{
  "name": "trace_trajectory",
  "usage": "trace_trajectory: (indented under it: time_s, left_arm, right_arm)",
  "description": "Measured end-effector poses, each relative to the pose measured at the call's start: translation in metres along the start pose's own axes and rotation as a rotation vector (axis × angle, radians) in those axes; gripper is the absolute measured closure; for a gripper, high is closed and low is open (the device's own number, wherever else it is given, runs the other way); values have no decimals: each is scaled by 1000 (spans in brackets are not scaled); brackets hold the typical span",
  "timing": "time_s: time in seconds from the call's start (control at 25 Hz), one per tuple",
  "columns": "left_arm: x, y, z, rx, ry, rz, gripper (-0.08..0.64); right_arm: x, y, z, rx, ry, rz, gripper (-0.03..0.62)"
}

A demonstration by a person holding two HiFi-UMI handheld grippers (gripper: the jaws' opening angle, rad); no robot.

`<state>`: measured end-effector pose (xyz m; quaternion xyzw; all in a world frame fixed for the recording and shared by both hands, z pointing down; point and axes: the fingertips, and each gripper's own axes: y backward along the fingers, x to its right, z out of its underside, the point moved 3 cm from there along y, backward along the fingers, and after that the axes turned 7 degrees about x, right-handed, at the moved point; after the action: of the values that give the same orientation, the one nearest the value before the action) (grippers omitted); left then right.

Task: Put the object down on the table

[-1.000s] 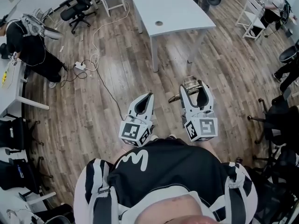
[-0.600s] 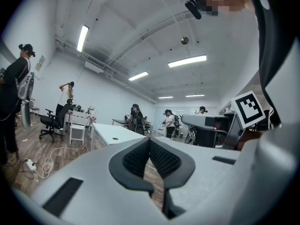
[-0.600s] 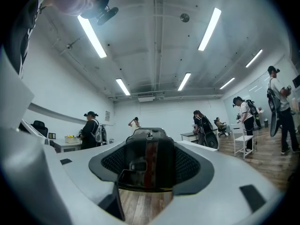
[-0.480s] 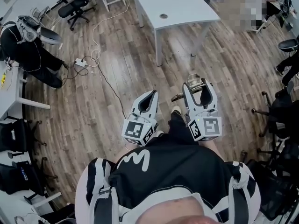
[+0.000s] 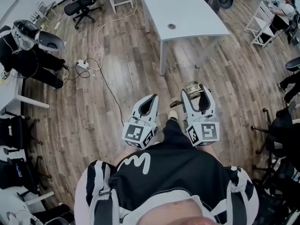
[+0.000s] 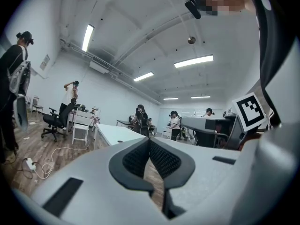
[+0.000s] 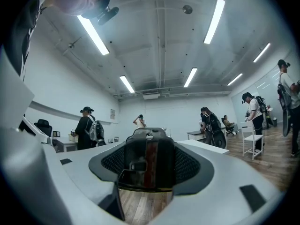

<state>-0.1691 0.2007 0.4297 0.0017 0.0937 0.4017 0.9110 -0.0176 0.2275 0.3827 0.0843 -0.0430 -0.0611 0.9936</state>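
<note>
- My right hand-held gripper (image 5: pixel 195 92) is clamped on the metal object (image 5: pixel 192 86). In the right gripper view its dark body fills the space between both ribbed pads, with a reddish strip down its front.
- In the head view the metal object looks shiny and rounded, and a curved handle sticks out of it toward my left hand-held gripper (image 5: pixel 150 101).
- The left hand-held gripper carries nothing. In the left gripper view its jaws meet at the tips, and only a thin sliver of wood floor (image 5: pixel 117 93) shows lower down between them.
- I see both grippers held out in front of the body, side by side and apart, with their marker cubes nearest the chest.
- The metal object is in the air over the floor and touches nothing but the gripper's pads.
- The white worktop (image 5: pixel 187 8) stands ahead, well apart from the object. A small round hole (image 5: pixel 172 26) shows in its top.
- A white cable (image 5: pixel 98 55) loops across the floor beside a power strip (image 5: pixel 80 65) at the left.
- A person in dark clothes (image 5: pixel 26 60) is near the far left edge, and a black office chair (image 5: pixel 80 4) stands further back.
- A shoe tip (image 5: pixel 173 114) shows on the floor between the two grippers.
</note>
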Motion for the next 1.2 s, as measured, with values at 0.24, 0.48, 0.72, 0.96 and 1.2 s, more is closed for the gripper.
trace_trajectory:
  time_s: [0.24,0.48,0.72,0.96,1.2]
  left_arm:
    - [-26,-84,-5,19,-9,-12,555]
    - [-36,-167,-16,53,14,-24,555]
    - [-40,-227,-8,45,19,-45,555]
    - [-43,-250,9,-14,49,-66,555]
    - [-48,-263,5,-30,21,-60,555]
  right_arm:
    - [54,-68,6,-9,2,-11,301]
    - [115,-130,0,12,10,-41,301]
    - [164,-169,20,-44,-30,-84,301]
    - [186,-192,35,-82,-62,-128,301]
    - [193,-202,36,-74,-63,-131,301]
